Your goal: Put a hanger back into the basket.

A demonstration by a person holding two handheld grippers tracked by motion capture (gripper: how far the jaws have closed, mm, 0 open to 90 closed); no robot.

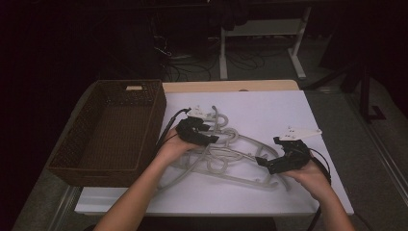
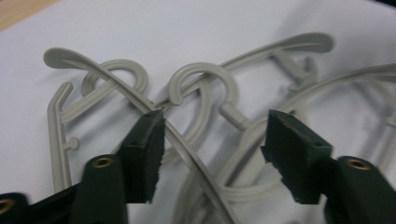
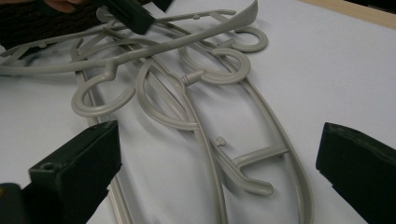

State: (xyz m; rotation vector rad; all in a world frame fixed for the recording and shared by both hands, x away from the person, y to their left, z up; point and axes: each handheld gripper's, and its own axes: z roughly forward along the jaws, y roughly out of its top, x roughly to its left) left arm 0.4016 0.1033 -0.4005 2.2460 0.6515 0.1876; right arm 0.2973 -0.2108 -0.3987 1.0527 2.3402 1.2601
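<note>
While the pile of grey hangers [image 1: 226,154] lies tangled on the white table [image 1: 288,110], the nearest work belongs to the right gripper [image 1: 269,163], which hovers at the pile's right end with its jaws spread wide and nothing between them; the hanger arms [image 3: 261,154] lie just below. Farther in, the left gripper [image 1: 204,137] sits over the hooks in the middle of the pile, its jaws part-way in around one thin hanger arm [image 2: 187,149] that runs between the pads [image 2: 144,154] without either pad clearly pressing on it, so it counts as released. To do the pick well, I judge the left jaws should close on that one arm only, clear of the neighbouring hooks [image 2: 201,79], and lift slowly so the tangle can slip free. Beyond, to the left, the brown wicker basket [image 1: 72,154] stands empty at the table's edge.
</note>
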